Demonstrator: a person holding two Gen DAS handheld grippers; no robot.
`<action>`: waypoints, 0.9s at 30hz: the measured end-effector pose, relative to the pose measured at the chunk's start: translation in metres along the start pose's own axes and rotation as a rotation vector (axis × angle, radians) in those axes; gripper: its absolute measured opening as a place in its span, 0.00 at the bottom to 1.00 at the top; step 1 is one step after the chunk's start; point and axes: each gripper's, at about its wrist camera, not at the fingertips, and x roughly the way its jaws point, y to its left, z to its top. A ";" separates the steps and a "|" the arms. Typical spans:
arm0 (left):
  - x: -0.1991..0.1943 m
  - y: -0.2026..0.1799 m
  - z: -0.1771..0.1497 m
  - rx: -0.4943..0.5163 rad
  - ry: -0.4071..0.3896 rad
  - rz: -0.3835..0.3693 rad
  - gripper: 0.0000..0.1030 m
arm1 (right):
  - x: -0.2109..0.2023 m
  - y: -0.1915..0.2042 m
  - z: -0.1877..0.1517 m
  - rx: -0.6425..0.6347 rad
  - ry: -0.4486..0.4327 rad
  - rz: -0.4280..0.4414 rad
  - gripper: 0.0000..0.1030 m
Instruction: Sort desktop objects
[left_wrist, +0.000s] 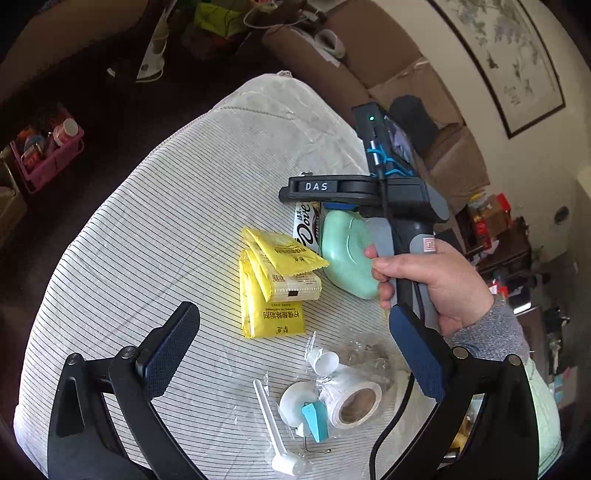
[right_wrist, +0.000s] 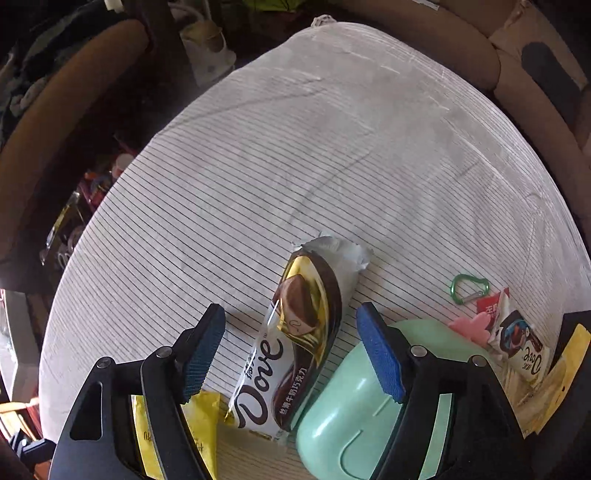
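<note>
Cloth (right_wrist: 295, 147) was white with thin dark stripes; sachets (left_wrist: 275, 291) yellow; case (right_wrist: 354, 417) mint green; carabiner (right_wrist: 469, 288) apparently green.

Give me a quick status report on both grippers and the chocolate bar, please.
Left gripper open, empty. Right gripper open over chocolate bar, pads clear of it. Green case against its right side, yellow packets at left.

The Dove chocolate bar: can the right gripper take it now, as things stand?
Probably yes. The right gripper is open right above the Dove chocolate bar, one finger on each side. The mint green case lies against the bar and may crowd one finger.
</note>
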 end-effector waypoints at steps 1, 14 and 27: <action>0.000 0.000 0.000 -0.002 -0.001 -0.005 1.00 | 0.000 0.000 0.000 0.010 -0.011 0.012 0.69; 0.002 -0.007 -0.003 0.037 0.022 -0.019 1.00 | -0.056 -0.057 -0.037 0.168 -0.207 0.286 0.39; 0.028 -0.069 -0.025 0.300 0.047 0.100 1.00 | -0.189 -0.103 -0.118 0.156 -0.490 0.244 0.11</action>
